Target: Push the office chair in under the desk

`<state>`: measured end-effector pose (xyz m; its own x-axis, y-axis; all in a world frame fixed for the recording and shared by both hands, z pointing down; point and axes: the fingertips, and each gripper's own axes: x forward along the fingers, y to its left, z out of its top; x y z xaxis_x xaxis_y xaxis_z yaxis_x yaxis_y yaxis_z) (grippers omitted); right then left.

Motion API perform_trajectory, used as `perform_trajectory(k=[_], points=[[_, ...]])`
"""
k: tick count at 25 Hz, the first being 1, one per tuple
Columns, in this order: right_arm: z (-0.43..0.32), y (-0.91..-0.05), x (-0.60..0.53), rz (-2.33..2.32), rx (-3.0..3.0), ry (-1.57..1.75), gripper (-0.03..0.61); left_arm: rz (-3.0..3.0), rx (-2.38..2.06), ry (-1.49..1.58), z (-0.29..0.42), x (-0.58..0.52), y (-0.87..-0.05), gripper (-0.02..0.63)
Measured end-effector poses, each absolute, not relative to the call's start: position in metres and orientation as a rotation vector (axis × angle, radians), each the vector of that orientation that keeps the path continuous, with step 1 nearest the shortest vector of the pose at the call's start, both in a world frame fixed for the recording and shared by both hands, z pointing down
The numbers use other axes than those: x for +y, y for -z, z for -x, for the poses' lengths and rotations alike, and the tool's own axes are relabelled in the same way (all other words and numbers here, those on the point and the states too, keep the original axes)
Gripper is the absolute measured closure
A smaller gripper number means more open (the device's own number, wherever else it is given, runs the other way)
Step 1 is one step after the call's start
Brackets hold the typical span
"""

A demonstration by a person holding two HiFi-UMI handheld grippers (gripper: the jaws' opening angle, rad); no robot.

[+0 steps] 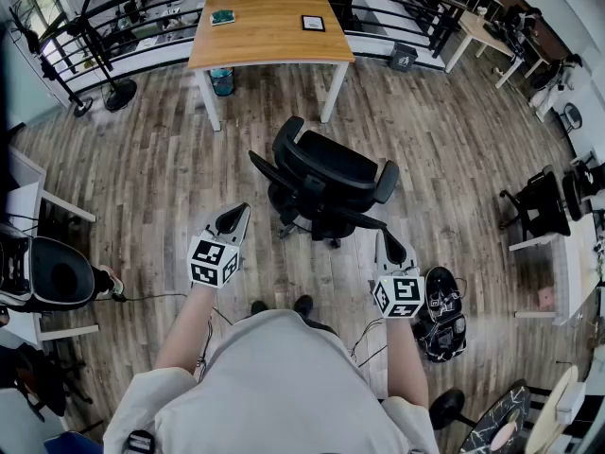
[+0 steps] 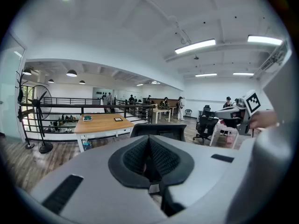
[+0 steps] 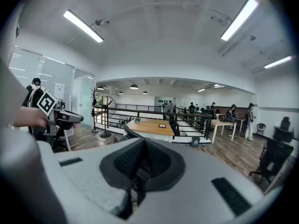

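Note:
A black office chair point(image 1: 321, 183) stands on the wood floor, well short of the wooden desk point(image 1: 269, 31) with white legs. Its back faces me. My left gripper point(image 1: 233, 218) is shut and empty, held just left of the chair's back without touching it. My right gripper point(image 1: 390, 246) is also shut and empty, close to the chair's right armrest. In the left gripper view the shut jaws point(image 2: 149, 141) point at the top of the chair back point(image 2: 159, 130), with the desk point(image 2: 100, 123) beyond. The right gripper view looks over its shut jaws point(image 3: 142, 141) toward the desk point(image 3: 152, 126).
A green item point(image 1: 223, 17) and a small black frame point(image 1: 313, 23) lie on the desk; a blue container point(image 1: 222, 81) sits under it. A black railing point(image 1: 142, 8) runs behind. A standing fan point(image 1: 104, 64) is at left, another chair point(image 1: 539, 201) at right, shoes point(image 1: 441, 315) by my right side.

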<state>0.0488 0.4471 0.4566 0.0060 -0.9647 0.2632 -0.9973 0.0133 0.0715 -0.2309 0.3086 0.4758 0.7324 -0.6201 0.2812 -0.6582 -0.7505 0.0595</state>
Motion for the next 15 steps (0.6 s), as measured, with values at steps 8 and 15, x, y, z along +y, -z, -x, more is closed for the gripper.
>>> perform_trajectory(k=[8, 15], points=[[-0.0516, -0.4562, 0.443, -2.041, -2.043, -0.2, 0.575, -2.774, -1.031, -0.375, 0.2301, 0.3045, -0.4758, 0.62], [-0.0556, -0.4547, 0.4408, -2.055, -2.042, -0.187, 0.575, -2.785, -1.019, -0.385, 0.2237, 0.3062, -0.4748, 0.618]])
